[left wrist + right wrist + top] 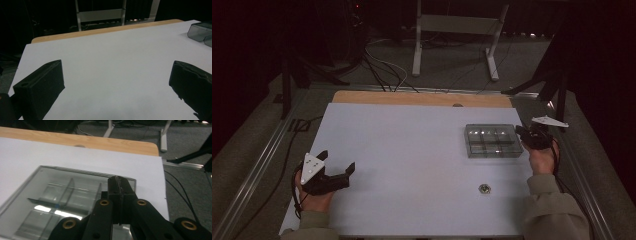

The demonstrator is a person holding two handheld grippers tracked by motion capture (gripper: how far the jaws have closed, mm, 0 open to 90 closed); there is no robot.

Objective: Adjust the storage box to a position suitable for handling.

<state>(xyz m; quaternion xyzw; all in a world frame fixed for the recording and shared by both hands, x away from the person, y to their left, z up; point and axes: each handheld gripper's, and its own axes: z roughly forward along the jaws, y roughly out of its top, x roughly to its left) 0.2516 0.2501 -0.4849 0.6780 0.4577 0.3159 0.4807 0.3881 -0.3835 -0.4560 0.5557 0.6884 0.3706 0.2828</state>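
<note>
My right gripper (120, 195) hangs over the near right corner of the clear compartment box (492, 141), jaws pressed flat together with nothing visibly between them. My left gripper (337, 162) rests far to the left of the box, jaws spread wide and empty. A small round metal piece (484, 188) lies on the white table (412, 150) just nearer me than the box, so I judge the work barely started. The glare hides whether the compartments hold anything
</note>
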